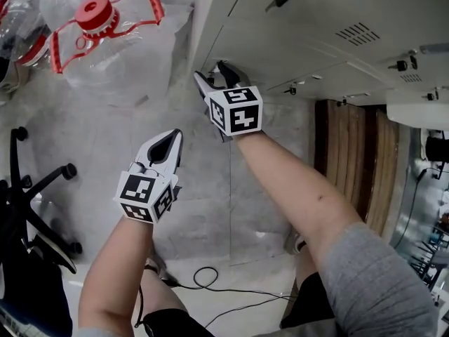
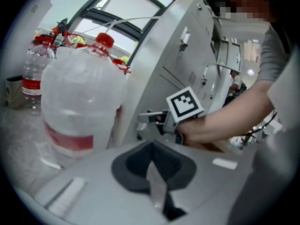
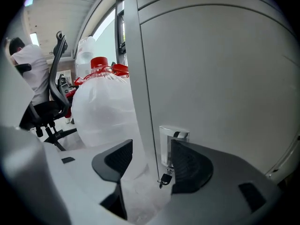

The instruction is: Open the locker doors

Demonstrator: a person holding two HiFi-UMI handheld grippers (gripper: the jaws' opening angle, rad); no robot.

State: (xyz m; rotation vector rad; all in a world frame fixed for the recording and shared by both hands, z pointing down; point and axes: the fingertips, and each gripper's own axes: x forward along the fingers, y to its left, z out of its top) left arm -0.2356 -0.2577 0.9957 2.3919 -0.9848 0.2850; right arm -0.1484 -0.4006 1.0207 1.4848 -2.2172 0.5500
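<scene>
Looking down from my head camera, I see the bottom locker door (image 1: 295, 55) at about 1 o'clock. It sits low, close to the floor (image 1: 210, 188).

My right claw (image 1: 212, 74) is right at the near edge of that door. In the right gripper view its two jaws are spread wide. Between them I see the door's edge, a small metal pull (image 3: 172, 142) and a little key (image 3: 165, 178) hanging under it. The pads are not pressing on anything yet.

My left claw (image 1: 172, 140) hangs over the floor at about 7 o'clock from the right one. Its jaws are pressed together with nothing in them.

I think the door is thin metal. It should be stiff and hard, and light to swing. The paint looks smooth, so flat parts would slip out of my pads. The best place to grab is the metal pull, because it sticks out and gives the pads something to bite. It is next to the free edge, so a small tug there should swing the door. I would not pinch the key. It is tiny and dangly, and it could bend or twist.

A big water jug (image 1: 105, 48) stands at 11 o'clock, beside the lockers. The door could bump it if it swings that way.
</scene>
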